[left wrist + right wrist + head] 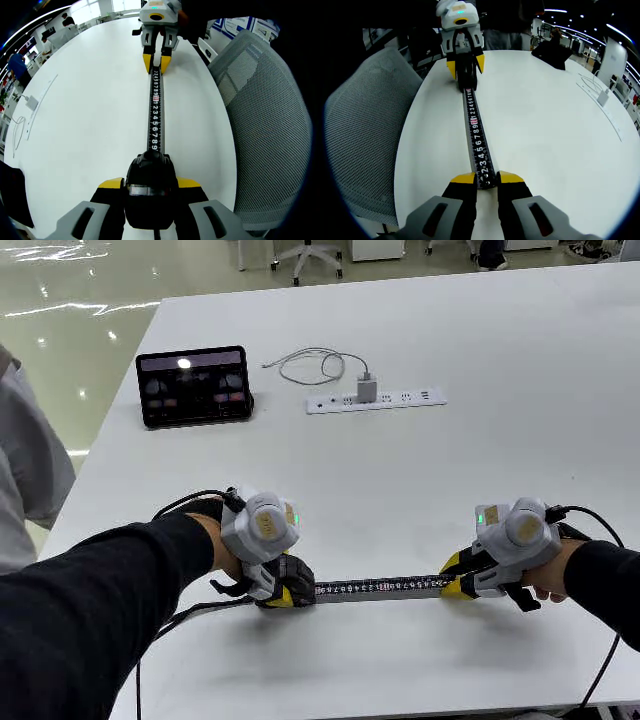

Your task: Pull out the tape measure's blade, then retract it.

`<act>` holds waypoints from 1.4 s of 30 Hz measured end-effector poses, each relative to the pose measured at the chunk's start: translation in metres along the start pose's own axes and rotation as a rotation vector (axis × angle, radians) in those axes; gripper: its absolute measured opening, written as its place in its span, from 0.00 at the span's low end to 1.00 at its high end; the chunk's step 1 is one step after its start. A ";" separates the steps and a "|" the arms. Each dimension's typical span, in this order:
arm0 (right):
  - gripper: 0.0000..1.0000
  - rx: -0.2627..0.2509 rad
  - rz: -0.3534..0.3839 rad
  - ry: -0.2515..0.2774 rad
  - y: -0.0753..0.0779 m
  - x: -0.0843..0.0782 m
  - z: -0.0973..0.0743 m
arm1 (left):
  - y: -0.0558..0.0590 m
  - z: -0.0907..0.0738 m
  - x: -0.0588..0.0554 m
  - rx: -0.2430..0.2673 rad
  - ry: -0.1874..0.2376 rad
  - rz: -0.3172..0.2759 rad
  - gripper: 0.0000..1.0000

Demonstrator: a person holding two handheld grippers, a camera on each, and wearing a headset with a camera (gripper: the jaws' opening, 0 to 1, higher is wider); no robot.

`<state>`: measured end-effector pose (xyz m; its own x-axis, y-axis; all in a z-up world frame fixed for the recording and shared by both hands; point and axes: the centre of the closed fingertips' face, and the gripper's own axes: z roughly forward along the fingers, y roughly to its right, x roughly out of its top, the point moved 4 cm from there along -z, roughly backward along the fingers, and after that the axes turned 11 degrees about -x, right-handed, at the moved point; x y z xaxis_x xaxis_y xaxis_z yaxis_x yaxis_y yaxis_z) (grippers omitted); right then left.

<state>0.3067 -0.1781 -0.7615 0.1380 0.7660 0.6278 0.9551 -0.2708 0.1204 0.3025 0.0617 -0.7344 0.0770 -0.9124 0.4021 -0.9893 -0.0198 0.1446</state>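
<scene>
While we clamp black tape measure case [150, 200] in left claw [283, 592], our right claw [486, 179] pinches blade [380, 587] tip; blade stretched left-right along near surface [400, 480].

On your white table [480, 470] you can see a dark tablet [194, 386]. Near it lies a power strip [400, 398] with a plug [367, 390] and a curly cable [310, 365].
</scene>
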 end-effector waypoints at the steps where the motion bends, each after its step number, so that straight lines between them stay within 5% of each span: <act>1: 0.10 -0.001 0.001 0.000 0.000 0.000 0.000 | 0.000 0.000 0.000 -0.001 0.000 -0.001 0.33; 42: 0.11 -0.014 0.029 -0.020 0.005 -0.017 -0.014 | 0.000 0.000 0.000 -0.001 0.001 0.001 0.33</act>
<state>0.3053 -0.2006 -0.7606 0.1710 0.7690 0.6159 0.9468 -0.3011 0.1131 0.3020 0.0615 -0.7346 0.0762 -0.9119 0.4033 -0.9892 -0.0185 0.1451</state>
